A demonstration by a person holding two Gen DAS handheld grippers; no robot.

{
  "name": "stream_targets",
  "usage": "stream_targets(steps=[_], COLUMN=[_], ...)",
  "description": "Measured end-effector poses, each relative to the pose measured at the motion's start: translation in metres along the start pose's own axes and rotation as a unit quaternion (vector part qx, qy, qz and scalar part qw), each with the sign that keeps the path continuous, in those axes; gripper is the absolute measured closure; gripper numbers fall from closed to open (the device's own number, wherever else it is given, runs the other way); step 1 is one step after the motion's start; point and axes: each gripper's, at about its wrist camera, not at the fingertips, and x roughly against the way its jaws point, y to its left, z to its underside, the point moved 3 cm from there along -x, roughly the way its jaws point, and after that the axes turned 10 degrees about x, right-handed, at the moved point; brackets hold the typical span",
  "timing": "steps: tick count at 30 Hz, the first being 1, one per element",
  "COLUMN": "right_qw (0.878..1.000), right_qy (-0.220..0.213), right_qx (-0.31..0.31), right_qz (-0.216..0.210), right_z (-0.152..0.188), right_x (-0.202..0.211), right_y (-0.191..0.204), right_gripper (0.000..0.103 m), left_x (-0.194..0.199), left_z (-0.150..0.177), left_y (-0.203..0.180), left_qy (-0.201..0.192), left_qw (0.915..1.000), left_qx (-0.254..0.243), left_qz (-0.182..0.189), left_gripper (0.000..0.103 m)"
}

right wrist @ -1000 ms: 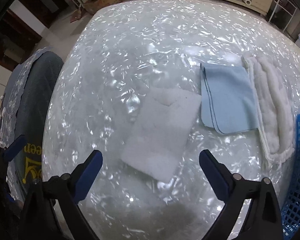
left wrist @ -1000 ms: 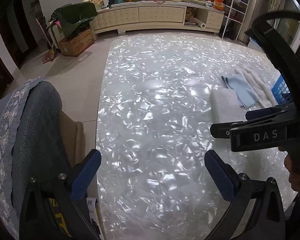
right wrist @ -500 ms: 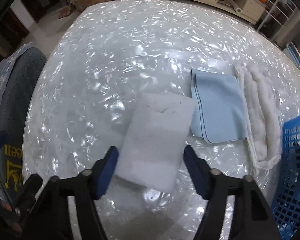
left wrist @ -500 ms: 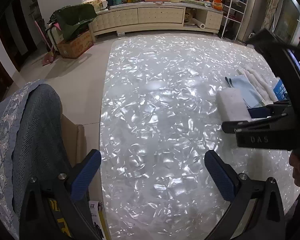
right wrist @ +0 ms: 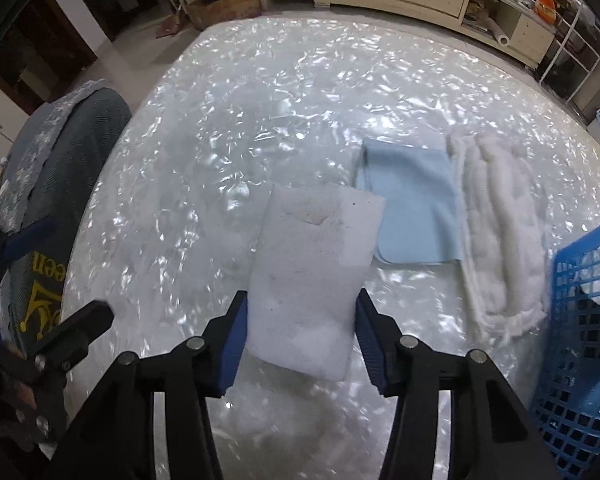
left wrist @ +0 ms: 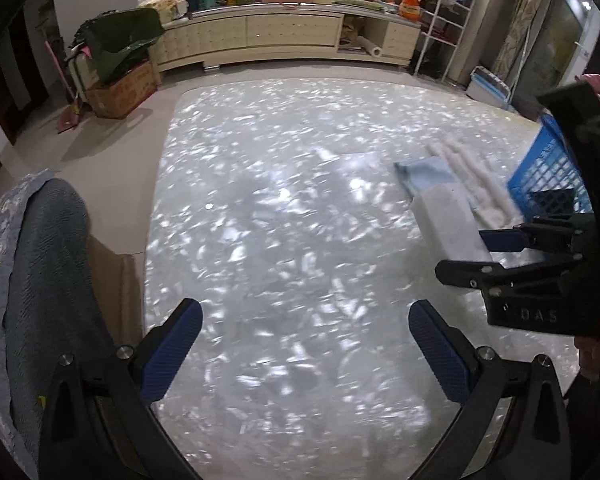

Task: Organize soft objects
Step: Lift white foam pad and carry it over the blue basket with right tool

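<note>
My right gripper (right wrist: 300, 336) is shut on a white sponge pad (right wrist: 312, 272) and holds it lifted above the shiny table (right wrist: 260, 120). The pad also shows in the left wrist view (left wrist: 448, 224), held by the right gripper (left wrist: 484, 252). A folded light blue cloth (right wrist: 412, 216) lies flat on the table beside a fluffy white mop pad (right wrist: 500, 232). A blue plastic basket (right wrist: 584, 344) stands at the right edge. My left gripper (left wrist: 304, 344) is open and empty over the table's near left part.
A chair with a dark grey and patterned cover (left wrist: 32, 288) stands at the table's left edge. A long cream cabinet (left wrist: 284, 36) with clutter, a white wire rack (left wrist: 444, 24) and a cardboard box (left wrist: 120, 88) stand across the floor.
My right gripper closed on the white sponge pad and lifted it off the table, moving right toward the basket. The left gripper stayed open and barely moved.
</note>
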Motion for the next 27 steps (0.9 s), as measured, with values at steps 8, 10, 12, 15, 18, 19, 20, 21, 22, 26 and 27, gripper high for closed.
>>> stream_targets(steps=[8, 10, 12, 15, 18, 19, 20, 21, 22, 26, 27], right_qw=[0.999, 0.999, 0.999, 0.998, 0.998, 0.997, 0.997, 0.997, 0.996, 0.995, 0.994], right_qy=[-0.031, -0.036, -0.040, -0.052, -0.063, -0.068, -0.071, -0.076, -0.083, -0.102, -0.107], right_qx=[0.040, 0.039, 0.035, 0.033, 0.026, 0.023, 0.023, 0.022, 0.023, 0.019, 0.015], right_qz=[0.007, -0.002, -0.010, -0.013, -0.014, -0.016, -0.016, -0.013, -0.012, -0.002, -0.001], right_z=[0.026, 0.033, 0.040, 0.050, 0.056, 0.058, 0.057, 0.059, 0.061, 0.070, 0.073], right_x=[0.048, 0.059, 0.068, 0.087, 0.105, 0.112, 0.117, 0.125, 0.134, 0.161, 0.169], right_y=[-0.017, -0.020, -0.023, -0.028, -0.039, -0.044, -0.046, -0.051, -0.056, -0.074, -0.080], right_gripper=[0.055, 0.055, 0.055, 0.055, 0.055, 0.055, 0.054, 0.054, 0.054, 0.054, 0.054], left_x=[0.009, 0.010, 0.012, 0.015, 0.019, 0.018, 0.017, 0.016, 0.015, 0.004, 0.001], left_z=[-0.006, -0.005, -0.007, -0.012, -0.016, -0.018, -0.020, -0.021, -0.023, -0.032, -0.035], left_y=[-0.041, -0.050, -0.060, -0.075, -0.087, -0.090, -0.097, -0.100, -0.104, -0.118, -0.122], left_qy=[0.011, 0.012, 0.012, 0.008, 0.004, 0.004, 0.005, 0.005, 0.005, 0.007, 0.008], left_qw=[0.9979, 0.9969, 0.9961, 0.9948, 0.9939, 0.9936, 0.9928, 0.9924, 0.9921, 0.9914, 0.9911], left_qx=[-0.033, -0.039, -0.051, -0.067, -0.078, -0.084, -0.093, -0.097, -0.101, -0.112, -0.114], left_qz=[0.055, 0.067, 0.070, 0.076, 0.078, 0.076, 0.076, 0.076, 0.074, 0.068, 0.068], left_gripper=[0.000, 0.000, 0.000, 0.000, 0.000, 0.000, 0.000, 0.000, 0.000, 0.000, 0.000])
